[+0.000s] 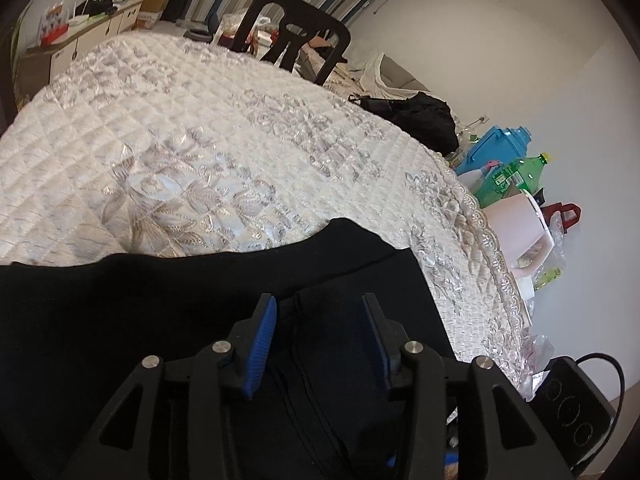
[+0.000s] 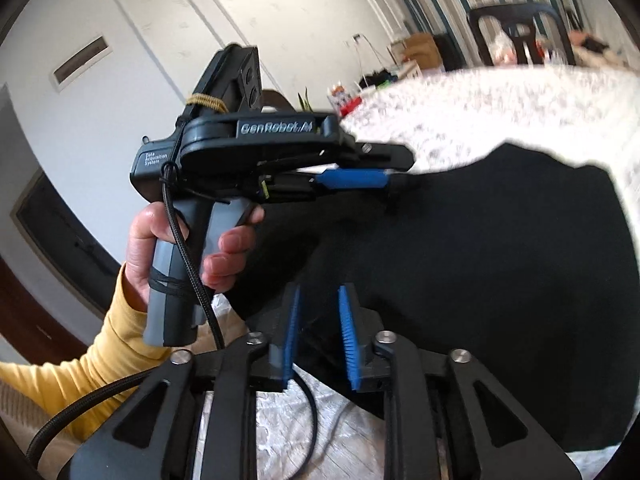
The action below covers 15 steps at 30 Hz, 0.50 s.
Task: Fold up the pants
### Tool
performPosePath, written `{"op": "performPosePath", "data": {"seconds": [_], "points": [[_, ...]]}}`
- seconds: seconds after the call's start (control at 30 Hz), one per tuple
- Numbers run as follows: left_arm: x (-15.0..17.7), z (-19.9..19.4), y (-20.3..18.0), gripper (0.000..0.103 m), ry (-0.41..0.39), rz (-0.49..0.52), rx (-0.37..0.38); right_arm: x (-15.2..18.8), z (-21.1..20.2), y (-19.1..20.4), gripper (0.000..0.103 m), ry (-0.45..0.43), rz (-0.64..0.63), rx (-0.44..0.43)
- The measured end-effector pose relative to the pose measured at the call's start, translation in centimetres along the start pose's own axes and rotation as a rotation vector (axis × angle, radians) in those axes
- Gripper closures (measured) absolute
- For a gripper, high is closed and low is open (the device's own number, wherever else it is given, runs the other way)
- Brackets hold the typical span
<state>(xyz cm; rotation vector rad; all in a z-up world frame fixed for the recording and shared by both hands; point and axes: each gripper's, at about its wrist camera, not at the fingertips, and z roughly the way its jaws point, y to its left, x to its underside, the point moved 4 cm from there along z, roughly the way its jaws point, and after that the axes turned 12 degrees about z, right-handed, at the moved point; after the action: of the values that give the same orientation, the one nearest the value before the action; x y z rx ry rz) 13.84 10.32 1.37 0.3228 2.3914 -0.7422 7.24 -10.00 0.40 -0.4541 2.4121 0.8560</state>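
on the quilted table (image 1: 180, 128) the black pants (image 1: 120, 320) look soft and floppy; both the left gripper (image 1: 320, 340) and right gripper (image 2: 320, 336) hang open, holding nothing. i'd pinch a thick seamed edge.

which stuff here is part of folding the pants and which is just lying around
Part of the job:
- black fabric pants
- left gripper
- right gripper
- white quilted embroidered tablecloth

Just lying about:
- black plastic chair
- green plastic bottle
- blue plastic jug
- pink plastic pitcher
- black bag
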Motion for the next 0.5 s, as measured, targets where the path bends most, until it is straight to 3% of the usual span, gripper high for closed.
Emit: {"op": "performPosePath", "data": {"seconds": [0.07,0.13,0.27,0.4,0.5], "points": [[0.0,-0.5,-0.6,0.047,-0.015,0.014,-0.008,-0.3,-1.2,-0.5,0.068,-0.032,0.01,0.012],[0.0,-0.8,-1.3,0.046,-0.023,0.03,-0.004,-0.8,-2.1,-1.6,0.064,-0.054,0.032,0.034],[1.0,0.1,-3.2,0.045,0.001,0.066,0.008,-0.8,-3.2,-4.4,0.064,-0.08,0.075,0.183],[2.5,1.4,-4.5,0.045,0.038,0.106,0.002,0.0,-3.0,-6.4,0.064,-0.038,0.145,0.222],[3.5,2.3,-4.1,0.045,0.074,0.079,-0.018,0.6,-2.6,-6.7,0.064,-0.001,0.146,0.241]]}}
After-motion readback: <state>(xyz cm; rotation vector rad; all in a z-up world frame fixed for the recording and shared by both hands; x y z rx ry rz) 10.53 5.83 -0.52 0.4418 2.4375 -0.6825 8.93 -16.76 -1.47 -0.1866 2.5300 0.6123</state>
